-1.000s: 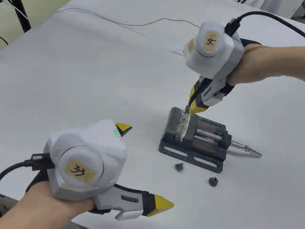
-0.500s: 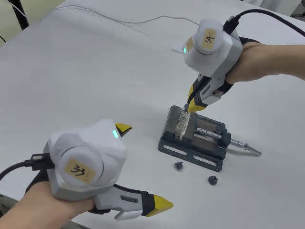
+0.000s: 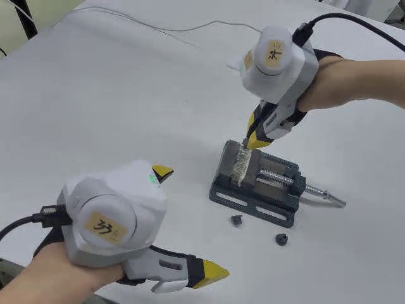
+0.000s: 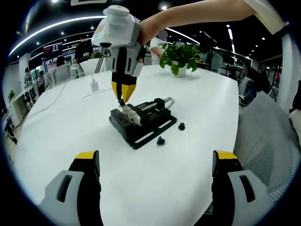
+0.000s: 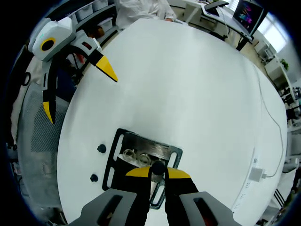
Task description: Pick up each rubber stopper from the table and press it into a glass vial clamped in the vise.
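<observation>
Pinching a small dark stopper (image 5: 158, 168) between the yellow tips of the right gripper (image 5: 158, 172), with the jaws drawn almost together on it. Hangs tip-down directly over the vise (image 5: 150, 146), the stopper just above the clear glass vials (image 5: 134, 154) clamped there. Shows the same from the head view: right gripper (image 3: 247, 143) pointing down at the far end of the vise (image 3: 253, 199), tips just over the vials (image 3: 240, 163); cannot tell whether stopper and glass touch. Looks like round open rims on the vials in the right gripper view, standing upright side by side between the vise's clamp faces; nothing readable inside the glass, and no sure count of them. Leaves two more stoppers on the white table (image 3: 114, 95), both near the vise's base on the side toward the person: one (image 3: 236, 220) just beside the base rail, the other (image 3: 281, 239) a little farther out, toward the screw-handle end. Holds the left gripper (image 3: 188, 221) well apart from the vise, on the person's side, jaws spread wide with nothing between them. Looks from the left gripper view straight at the vise (image 4: 141, 123), with the right gripper (image 4: 121, 100) upright above it. Beyond the vise, on the far part of the table, lies a thin cable (image 3: 158, 28) and stands a potted plant (image 4: 181, 56).
</observation>
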`<state>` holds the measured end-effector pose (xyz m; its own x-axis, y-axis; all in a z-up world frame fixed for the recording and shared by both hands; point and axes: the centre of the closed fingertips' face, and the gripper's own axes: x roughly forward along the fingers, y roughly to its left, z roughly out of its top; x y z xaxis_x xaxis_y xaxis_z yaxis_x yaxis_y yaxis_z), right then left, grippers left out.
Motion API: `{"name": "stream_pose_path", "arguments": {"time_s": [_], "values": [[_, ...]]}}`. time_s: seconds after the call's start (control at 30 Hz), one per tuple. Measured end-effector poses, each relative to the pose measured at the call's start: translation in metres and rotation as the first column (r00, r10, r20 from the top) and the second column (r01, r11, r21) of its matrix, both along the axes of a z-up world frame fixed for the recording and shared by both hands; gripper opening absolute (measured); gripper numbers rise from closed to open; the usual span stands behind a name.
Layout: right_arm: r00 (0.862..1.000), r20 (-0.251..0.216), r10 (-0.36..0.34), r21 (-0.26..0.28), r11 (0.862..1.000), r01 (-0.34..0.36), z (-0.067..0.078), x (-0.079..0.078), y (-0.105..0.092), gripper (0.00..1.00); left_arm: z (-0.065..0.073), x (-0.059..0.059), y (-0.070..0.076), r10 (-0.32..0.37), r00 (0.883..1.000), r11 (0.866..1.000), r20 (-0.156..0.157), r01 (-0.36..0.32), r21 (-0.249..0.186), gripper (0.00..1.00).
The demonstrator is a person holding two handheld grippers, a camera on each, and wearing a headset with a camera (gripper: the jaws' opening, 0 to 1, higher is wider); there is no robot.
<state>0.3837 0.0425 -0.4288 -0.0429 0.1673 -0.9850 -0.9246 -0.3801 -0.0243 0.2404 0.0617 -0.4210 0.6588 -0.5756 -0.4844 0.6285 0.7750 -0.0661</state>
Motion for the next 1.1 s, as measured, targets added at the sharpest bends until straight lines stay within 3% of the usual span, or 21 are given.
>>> {"name": "stream_pose_path", "arguments": {"time_s": [0.23,0.3,0.33,0.37,0.43,0.57,0.77,1.1], "values": [[1.000,0.007,0.011,0.008,1.000,-0.011,0.002,-0.001,0.002,0.06,0.000,0.000,-0.001,0.000,1.000,1.000,-0.003,0.000,-0.005,0.99],[1.000,-0.011,-0.001,0.014,1.000,0.001,0.004,-0.005,0.005,0.06,0.000,0.000,-0.002,0.001,1.000,1.000,-0.003,-0.001,-0.009,0.99],[1.000,0.008,0.020,0.007,1.000,-0.020,0.004,-0.005,0.005,0.06,-0.001,0.000,-0.002,0.002,1.000,1.000,-0.004,-0.002,-0.008,0.99],[0.997,0.063,0.045,0.010,0.999,-0.045,0.005,0.003,0.006,0.06,-0.001,-0.001,-0.002,-0.001,1.000,1.000,-0.007,0.001,-0.008,0.98],[1.000,0.003,0.001,0.017,1.000,-0.001,0.004,-0.005,0.005,0.06,-0.001,0.000,-0.001,0.002,1.000,1.000,-0.002,-0.002,-0.008,0.99],[1.000,0.015,0.000,0.016,1.000,0.000,0.005,0.004,-0.002,0.06,-0.001,0.000,-0.001,0.007,1.000,1.000,-0.005,-0.007,-0.010,0.98],[0.999,-0.004,-0.034,0.028,0.999,0.034,0.004,0.001,-0.004,0.06,-0.002,0.000,-0.004,0.000,1.000,1.000,-0.008,0.000,-0.012,0.98],[1.000,-0.011,-0.021,0.030,0.999,0.021,0.000,-0.001,0.000,0.06,-0.005,-0.003,-0.002,0.002,1.000,1.000,-0.017,-0.002,-0.007,0.98]]}}
